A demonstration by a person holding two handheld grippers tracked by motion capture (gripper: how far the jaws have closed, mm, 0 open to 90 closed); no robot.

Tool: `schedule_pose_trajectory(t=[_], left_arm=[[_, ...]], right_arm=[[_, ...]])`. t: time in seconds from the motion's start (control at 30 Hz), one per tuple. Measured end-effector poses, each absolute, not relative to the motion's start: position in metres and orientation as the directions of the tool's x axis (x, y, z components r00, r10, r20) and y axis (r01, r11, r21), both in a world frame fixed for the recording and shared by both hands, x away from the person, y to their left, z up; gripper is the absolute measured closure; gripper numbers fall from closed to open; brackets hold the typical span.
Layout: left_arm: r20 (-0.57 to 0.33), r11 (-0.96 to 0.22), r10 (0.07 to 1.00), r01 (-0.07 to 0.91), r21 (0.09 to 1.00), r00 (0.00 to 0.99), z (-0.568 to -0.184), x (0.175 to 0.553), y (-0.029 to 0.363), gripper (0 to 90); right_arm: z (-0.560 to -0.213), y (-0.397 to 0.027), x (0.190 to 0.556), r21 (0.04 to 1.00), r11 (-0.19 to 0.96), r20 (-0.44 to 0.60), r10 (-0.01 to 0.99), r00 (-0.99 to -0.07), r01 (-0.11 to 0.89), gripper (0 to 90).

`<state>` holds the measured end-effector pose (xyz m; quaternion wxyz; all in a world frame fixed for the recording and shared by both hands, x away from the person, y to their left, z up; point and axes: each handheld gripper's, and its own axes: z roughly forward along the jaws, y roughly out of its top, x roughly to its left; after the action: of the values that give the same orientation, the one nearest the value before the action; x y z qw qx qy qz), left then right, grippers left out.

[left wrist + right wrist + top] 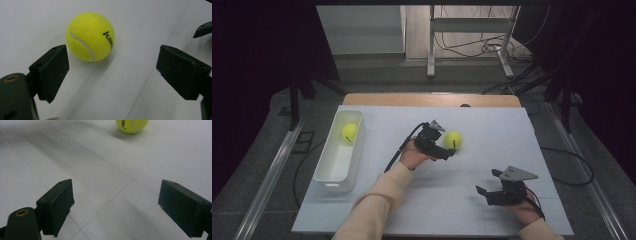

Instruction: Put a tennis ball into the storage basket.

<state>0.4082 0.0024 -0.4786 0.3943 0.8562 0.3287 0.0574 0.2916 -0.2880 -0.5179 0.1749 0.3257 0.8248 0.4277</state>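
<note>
A table (492, 125) covered by a white sheet carries everything, with a strip of bare wood showing along its far edge. On the sheet near its left edge stands a long white bin (328, 172), and a yellow tennis ball (453, 140) lies directly on the sheet near the middle, well apart from the bin. Thin straight lines cross the white surface, plain in both gripper views.
</note>
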Motion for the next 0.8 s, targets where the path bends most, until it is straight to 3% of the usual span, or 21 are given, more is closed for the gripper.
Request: schedule_pose_trajectory(t=[0.8], left_arm=[[-0.166,-0.475,0.643,0.56,0.679,0.747,-0.491,0.431,-0.008,11.0]], right_arm=[[-0.519,-0.288,0.292,0.82,0.421,-0.005,0.683,-0.731,0.387,13.5]])
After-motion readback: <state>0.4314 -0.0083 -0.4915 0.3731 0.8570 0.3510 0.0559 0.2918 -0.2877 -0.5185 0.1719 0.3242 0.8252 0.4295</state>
